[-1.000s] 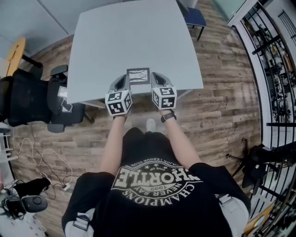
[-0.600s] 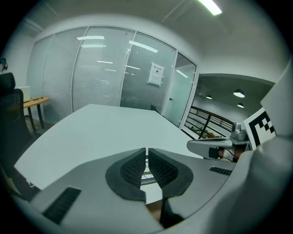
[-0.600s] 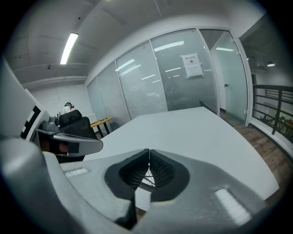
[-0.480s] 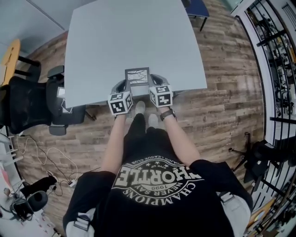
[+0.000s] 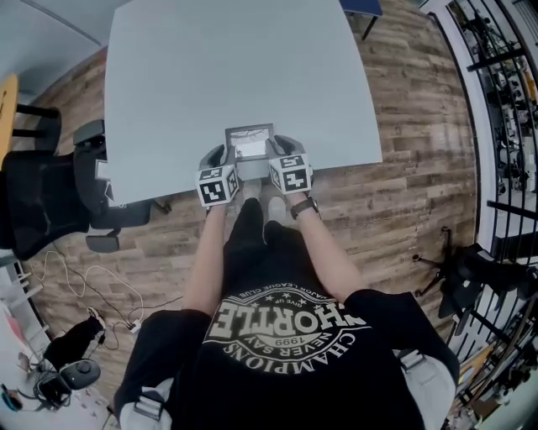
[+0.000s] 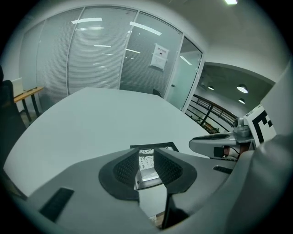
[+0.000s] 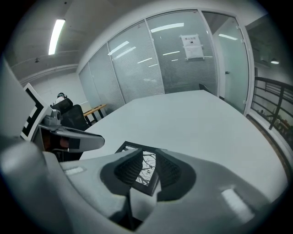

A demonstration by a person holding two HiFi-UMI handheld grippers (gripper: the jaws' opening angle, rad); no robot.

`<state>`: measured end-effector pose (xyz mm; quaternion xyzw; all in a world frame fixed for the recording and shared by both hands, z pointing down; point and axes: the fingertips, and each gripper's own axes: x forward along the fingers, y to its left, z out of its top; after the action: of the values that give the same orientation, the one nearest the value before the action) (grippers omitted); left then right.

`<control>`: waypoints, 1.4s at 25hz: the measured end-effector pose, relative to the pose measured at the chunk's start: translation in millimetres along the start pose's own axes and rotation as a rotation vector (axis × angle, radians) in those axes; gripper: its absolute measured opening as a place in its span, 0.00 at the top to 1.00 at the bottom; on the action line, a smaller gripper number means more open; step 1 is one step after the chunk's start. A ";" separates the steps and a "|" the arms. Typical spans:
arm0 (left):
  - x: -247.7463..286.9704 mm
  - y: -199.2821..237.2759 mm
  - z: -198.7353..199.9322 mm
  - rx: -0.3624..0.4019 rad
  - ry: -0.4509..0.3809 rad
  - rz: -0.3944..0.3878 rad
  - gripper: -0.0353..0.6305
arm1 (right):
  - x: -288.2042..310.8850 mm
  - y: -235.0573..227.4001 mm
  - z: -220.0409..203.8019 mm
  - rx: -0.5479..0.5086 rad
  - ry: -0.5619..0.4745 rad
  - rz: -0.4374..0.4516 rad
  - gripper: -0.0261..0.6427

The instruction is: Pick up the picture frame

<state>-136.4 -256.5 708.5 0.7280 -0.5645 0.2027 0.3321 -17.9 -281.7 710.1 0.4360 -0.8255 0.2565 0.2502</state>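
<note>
A small black picture frame (image 5: 250,143) with a tree print lies flat near the front edge of the grey table (image 5: 235,67). My left gripper (image 5: 215,157) is at the frame's left near corner and my right gripper (image 5: 281,149) at its right near corner. In the left gripper view the jaws (image 6: 146,161) are opening, and the frame's edge (image 6: 153,147) shows through the gap, untouched by the pads. In the right gripper view the jaws (image 7: 149,170) are opening too, with the frame (image 7: 129,147) just beyond them and nothing gripped.
A black office chair (image 5: 42,193) stands left of the table and a blue chair (image 5: 361,7) at its far side. Cables (image 5: 92,294) lie on the wooden floor. A black railing (image 5: 504,101) runs along the right. Glass partitions (image 6: 100,59) stand beyond the table.
Both grippers have come down and forward over the table's front edge to either side of the frame. The frame has not moved.
</note>
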 end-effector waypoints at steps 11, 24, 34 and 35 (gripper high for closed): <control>47.5 22.0 -29.2 -0.052 0.121 -0.034 0.72 | 38.8 -20.7 -32.0 0.047 0.113 -0.067 0.77; 64.4 31.0 -41.1 -0.123 0.170 -0.014 0.81 | 54.8 -25.2 -47.9 0.181 0.155 -0.072 0.82; 49.2 29.4 -18.2 -0.098 0.148 -0.001 0.84 | 43.8 -21.1 -30.4 0.215 0.136 -0.088 0.85; 46.7 28.7 -12.3 -0.091 0.137 -0.002 0.85 | 42.1 -20.7 -25.4 0.216 0.126 -0.087 0.85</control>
<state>-149.7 -283.9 755.7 0.6971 -0.5483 0.2258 0.4030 -16.4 -300.5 760.1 0.4789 -0.7561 0.3594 0.2641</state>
